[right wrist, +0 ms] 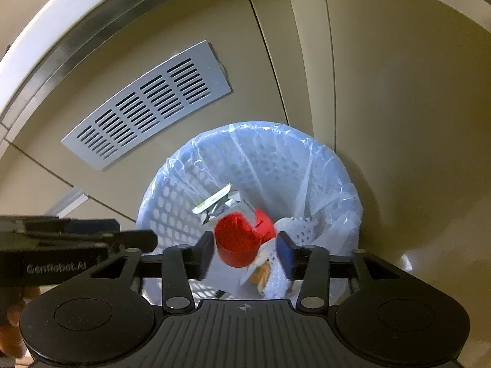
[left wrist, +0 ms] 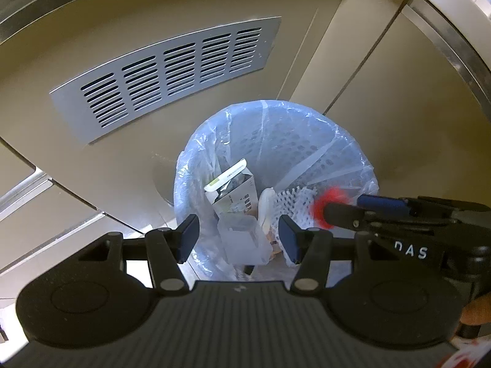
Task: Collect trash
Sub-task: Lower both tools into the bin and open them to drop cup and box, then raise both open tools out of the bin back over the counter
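Note:
A white perforated bin (left wrist: 291, 144) (right wrist: 260, 159) lined with a clear bag stands below both grippers. Inside lie an opened carton (left wrist: 233, 190) (right wrist: 221, 205), a white foam net (left wrist: 294, 205) (right wrist: 300, 230) and a clear plastic wrapper (left wrist: 245, 245). My right gripper (right wrist: 245, 253) (left wrist: 346, 211) hangs over the bin's mouth with its jaws apart. A blurred red cup (right wrist: 242, 239) (left wrist: 325, 207) sits between them, free of both pads. My left gripper (left wrist: 238, 239) (right wrist: 135, 239) is open beside it with nothing between its fingers.
The bin stands against a beige cabinet front with a grey vent grille (left wrist: 165, 73) (right wrist: 147, 104). A metal-trimmed counter edge (right wrist: 76, 36) runs above. A person's fingers (left wrist: 475, 309) (right wrist: 12, 322) show at the frame edges.

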Demonstrator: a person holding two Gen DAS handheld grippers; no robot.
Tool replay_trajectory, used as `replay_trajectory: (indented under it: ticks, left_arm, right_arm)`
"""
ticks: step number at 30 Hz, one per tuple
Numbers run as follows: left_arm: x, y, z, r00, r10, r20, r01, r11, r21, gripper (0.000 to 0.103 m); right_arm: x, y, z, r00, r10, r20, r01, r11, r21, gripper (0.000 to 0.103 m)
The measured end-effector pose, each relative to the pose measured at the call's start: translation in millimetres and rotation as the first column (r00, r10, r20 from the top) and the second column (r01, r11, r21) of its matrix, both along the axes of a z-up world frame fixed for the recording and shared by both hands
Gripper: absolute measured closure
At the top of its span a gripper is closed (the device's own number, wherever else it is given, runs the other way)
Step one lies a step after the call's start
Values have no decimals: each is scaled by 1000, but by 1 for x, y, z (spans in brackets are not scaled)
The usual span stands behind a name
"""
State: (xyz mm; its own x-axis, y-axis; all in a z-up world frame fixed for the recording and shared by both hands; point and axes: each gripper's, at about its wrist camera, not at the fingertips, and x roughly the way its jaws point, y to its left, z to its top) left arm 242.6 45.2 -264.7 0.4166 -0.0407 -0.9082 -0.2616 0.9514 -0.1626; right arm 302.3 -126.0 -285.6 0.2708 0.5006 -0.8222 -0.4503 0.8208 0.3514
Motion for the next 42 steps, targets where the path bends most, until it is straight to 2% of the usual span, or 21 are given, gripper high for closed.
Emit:
replay_trajectory:
  ticks: [14,24,32,42]
  left_arm:
    - [-7,-1,9,1000,-7,16,7,1000,5,50]
    - [-14,-5,26,998,-38,42,37,999,11,50]
    - [-25,-8,53,995,-59,81,58,998,15,50]
    - [-47,-7,114,980,-80,182,78,997,14,50]
  right_arm:
    - [-3,-5,5,1000,-13,-4,12,1000,-26,45]
    - [-8,-9,24,999,-39,13,39,999,-14,45]
    - [-18,-13,53,998,-51,44,51,999,-5,45]
    - [-36,-32,116,991,-81,104,78,996,31,45]
